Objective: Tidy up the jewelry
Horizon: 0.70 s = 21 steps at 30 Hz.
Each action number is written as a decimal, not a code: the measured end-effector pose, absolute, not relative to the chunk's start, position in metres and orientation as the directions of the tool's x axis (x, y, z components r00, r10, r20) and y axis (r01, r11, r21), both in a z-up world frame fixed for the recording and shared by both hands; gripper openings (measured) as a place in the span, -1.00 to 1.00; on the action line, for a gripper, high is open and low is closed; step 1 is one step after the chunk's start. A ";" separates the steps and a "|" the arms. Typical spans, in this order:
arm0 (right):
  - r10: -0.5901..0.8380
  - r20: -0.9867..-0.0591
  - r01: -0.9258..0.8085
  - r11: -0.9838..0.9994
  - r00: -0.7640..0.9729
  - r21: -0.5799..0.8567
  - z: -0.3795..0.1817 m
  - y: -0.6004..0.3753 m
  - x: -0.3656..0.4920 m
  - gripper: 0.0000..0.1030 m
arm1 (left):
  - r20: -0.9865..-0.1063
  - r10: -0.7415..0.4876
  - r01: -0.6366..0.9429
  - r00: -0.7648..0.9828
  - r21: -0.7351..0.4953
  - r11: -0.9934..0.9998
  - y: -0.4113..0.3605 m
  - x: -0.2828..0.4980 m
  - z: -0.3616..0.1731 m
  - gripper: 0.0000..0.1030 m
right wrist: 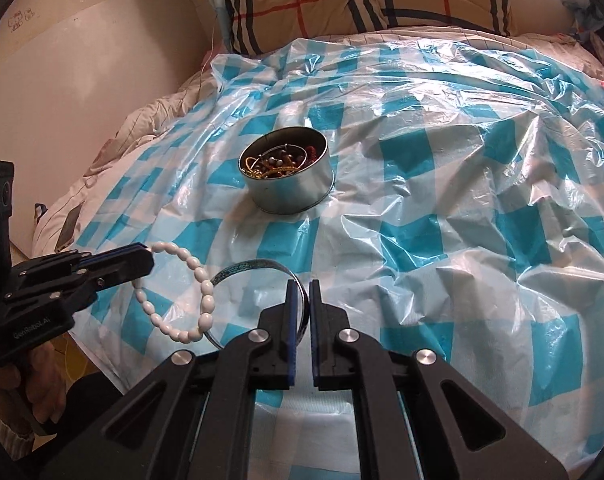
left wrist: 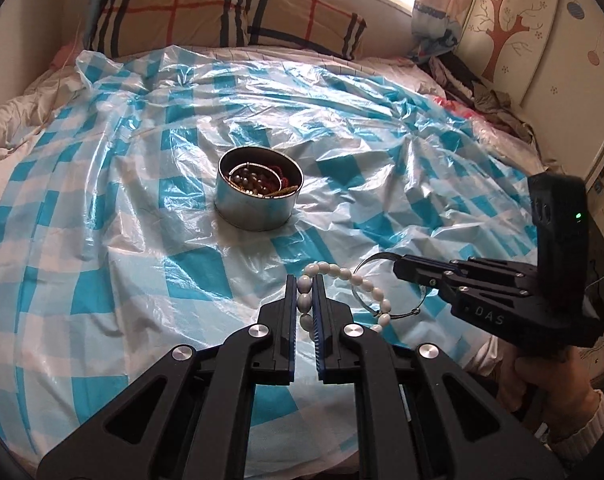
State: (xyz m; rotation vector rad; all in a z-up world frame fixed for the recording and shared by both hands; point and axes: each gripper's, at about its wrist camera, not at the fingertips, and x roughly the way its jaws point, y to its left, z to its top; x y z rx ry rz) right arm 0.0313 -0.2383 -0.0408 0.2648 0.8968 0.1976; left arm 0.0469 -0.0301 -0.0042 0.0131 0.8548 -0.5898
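Bracelet of white beads (left wrist: 344, 276), lower centre, looks light and floppy, pinched in left gripper (left wrist: 304, 292); right gripper (right wrist: 302, 300) clamps stiff, thin bangle (right wrist: 246, 270).

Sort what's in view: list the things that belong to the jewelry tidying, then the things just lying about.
Job:
left tool, shut on white bead bracelet
right tool, shut on silver bangle
round tin, already holding jewelry

Lying about:
checked plastic sheet
plaid pillows
clothes pile
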 end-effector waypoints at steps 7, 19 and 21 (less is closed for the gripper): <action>0.290 -0.704 -0.023 0.932 0.648 0.363 -0.032 -0.247 0.021 -0.88 | -0.652 -0.494 0.500 0.576 -0.196 0.843 -0.022 0.029 0.038 -0.87; 0.218 -0.620 -0.101 0.971 0.754 0.218 0.023 -0.209 -0.001 -0.88 | -0.637 -0.458 0.475 0.620 -0.159 0.865 -0.022 0.018 0.044 -0.86; 0.202 -0.612 -0.108 0.976 0.765 0.187 0.028 -0.203 -0.002 -0.88 | -0.637 -0.457 0.471 0.621 -0.163 0.867 -0.022 0.020 0.042 -0.86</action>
